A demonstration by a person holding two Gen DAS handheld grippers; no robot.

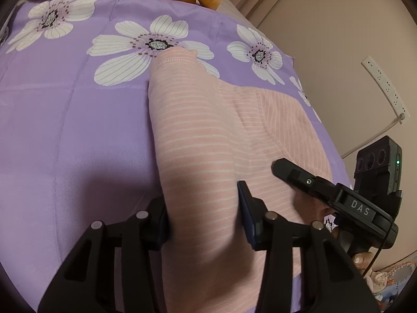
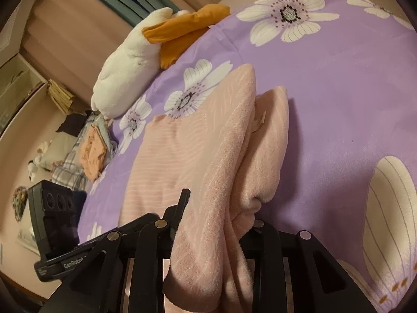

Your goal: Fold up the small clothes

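The pink garment (image 1: 208, 135) is lying partly folded on the purple sheet (image 1: 65, 120) — both grippers gripping its near edge. The left gripper (image 1: 204, 214) is clamping one fold; the right gripper (image 2: 211, 224) is pinching bunched layers.

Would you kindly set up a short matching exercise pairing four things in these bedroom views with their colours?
Things:
1. striped garment
2. bedspread
3. plush toy
4. cloth by the plush toy

Colours:
A. orange
B. pink with thin white stripes
C. white
D. purple with white flowers

Pairs: 1-B, 2-D, 3-C, 4-A
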